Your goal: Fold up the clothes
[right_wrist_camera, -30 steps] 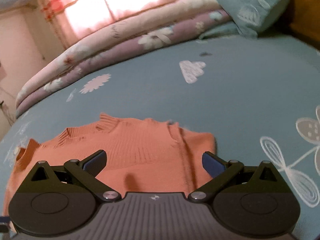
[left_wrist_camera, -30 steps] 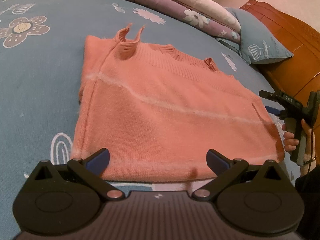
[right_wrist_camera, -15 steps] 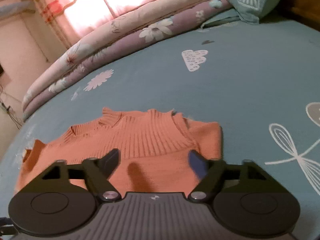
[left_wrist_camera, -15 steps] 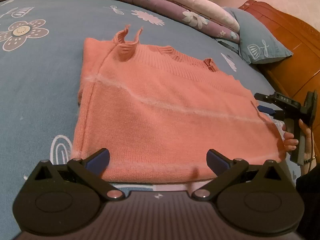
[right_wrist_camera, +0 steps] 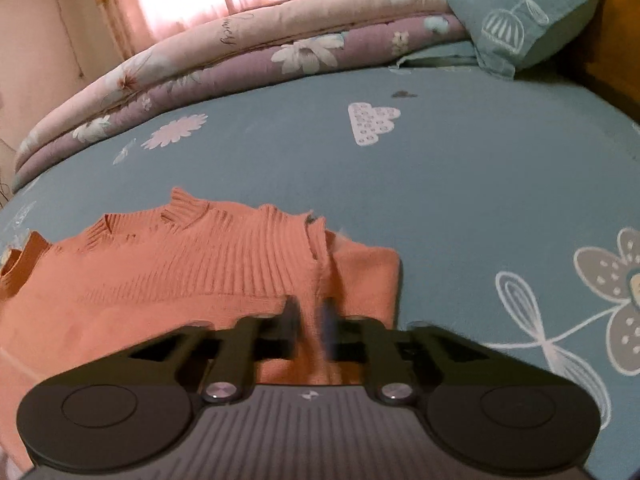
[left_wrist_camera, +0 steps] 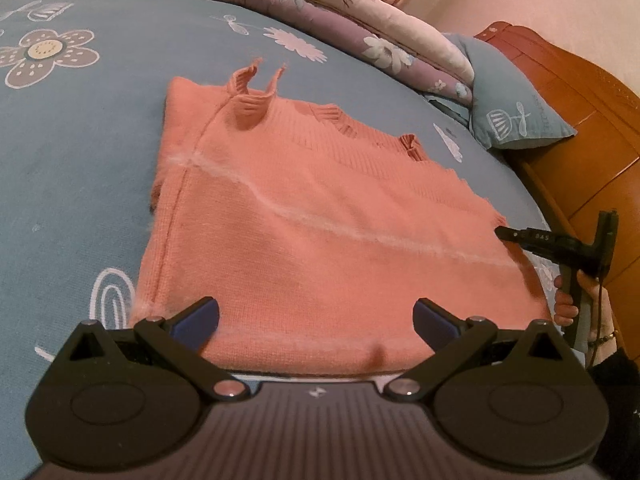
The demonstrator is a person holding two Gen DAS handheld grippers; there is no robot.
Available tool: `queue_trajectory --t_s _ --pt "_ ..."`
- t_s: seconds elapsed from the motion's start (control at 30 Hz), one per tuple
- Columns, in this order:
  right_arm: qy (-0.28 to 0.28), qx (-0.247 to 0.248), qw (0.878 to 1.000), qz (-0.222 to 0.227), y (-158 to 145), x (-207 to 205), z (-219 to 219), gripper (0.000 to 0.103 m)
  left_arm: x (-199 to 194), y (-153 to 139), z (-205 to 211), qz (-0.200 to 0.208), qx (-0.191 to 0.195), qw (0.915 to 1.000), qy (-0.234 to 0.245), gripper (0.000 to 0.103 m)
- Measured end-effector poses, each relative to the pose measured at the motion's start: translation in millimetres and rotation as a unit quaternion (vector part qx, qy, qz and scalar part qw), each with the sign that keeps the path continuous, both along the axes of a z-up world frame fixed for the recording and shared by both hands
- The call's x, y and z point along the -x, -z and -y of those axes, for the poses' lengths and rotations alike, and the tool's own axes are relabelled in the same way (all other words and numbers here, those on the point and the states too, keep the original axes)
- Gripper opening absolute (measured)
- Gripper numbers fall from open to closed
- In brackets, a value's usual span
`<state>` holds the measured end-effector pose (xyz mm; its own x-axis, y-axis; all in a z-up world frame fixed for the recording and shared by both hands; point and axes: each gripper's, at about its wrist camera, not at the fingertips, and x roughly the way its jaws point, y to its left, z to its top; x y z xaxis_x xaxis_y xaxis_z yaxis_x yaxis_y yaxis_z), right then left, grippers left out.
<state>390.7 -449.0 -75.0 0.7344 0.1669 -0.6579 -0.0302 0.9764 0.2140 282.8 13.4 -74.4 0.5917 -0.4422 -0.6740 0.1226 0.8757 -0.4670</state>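
Right wrist: right claw (right_wrist_camera: 310,322), angled downward, has just closed, pinching sweater (right_wrist_camera: 160,280).

Sweater (left_wrist_camera: 320,232) flat on bed (left_wrist_camera: 80,160) — quilt (right_wrist_camera: 240,52) behind, pillow (left_wrist_camera: 512,112) beside quilt.

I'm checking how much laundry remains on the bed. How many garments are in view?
1. A single orange sweater lies flat on the blue bedsheet, its ribbed edge toward the rolled quilt. More could lie outside both views.
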Motion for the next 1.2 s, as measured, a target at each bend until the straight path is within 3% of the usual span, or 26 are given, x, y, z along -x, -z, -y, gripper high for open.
queue_trajectory --t_s 0.1,0.23,0.4,0.57,0.6,0.63,0.7,0.8,0.93,1.03,1.1,1.2 --pt "0.0 0.022 1.0 0.015 -12 11 -4 0.012 0 -2 2 0.0 0.003 1.0 0.006 0.102" --pt "0.005 0.054 0.999 -0.001 -11 10 -2 0.011 1 -4 6 0.005 0.009 0.9997 0.024 0.102" --pt "0.023 0.032 0.999 -0.021 13 3 9 0.012 -1 2 8 0.009 -0.014 0.9995 0.026 0.102" --pt "0.029 0.013 0.999 0.011 -20 20 13 0.034 -1 1 11 0.009 -0.024 0.9992 0.029 0.102" --pt "0.018 -0.001 1.0 0.017 -26 24 13 0.052 0 1 12 0.008 -0.027 0.9991 0.03 0.102" --pt "0.006 -0.02 1.0 0.02 -31 27 13 0.065 0 1 13 0.009 -0.03 0.999 0.031 0.102" --pt "-0.014 -0.055 0.998 0.016 -36 31 11 0.068 1 1 14 0.009 -0.034 0.9989 0.032 0.102" --pt "-0.021 -0.103 0.994 -0.037 -29 25 12 0.068 1 0 15 0.007 -0.037 0.9987 0.034 0.102" --pt "0.007 -0.141 0.985 -0.095 -10 22 26 0.067 0 0 17 0.005 -0.046 0.9982 0.038 0.102" --pt "0.025 -0.171 0.981 -0.087 -9 34 36 0.067 1 -1 20 0.002 -0.058 0.9975 0.039 0.102" --pt "0.038 -0.159 0.984 -0.076 -20 46 32 0.068 3 -2 22 -0.001 -0.066 0.997 0.041 0.102" --pt "0.045 -0.134 0.988 -0.057 -40 71 17 0.079 3 -3 23 -0.007 -0.069 0.9969 0.037 0.102"
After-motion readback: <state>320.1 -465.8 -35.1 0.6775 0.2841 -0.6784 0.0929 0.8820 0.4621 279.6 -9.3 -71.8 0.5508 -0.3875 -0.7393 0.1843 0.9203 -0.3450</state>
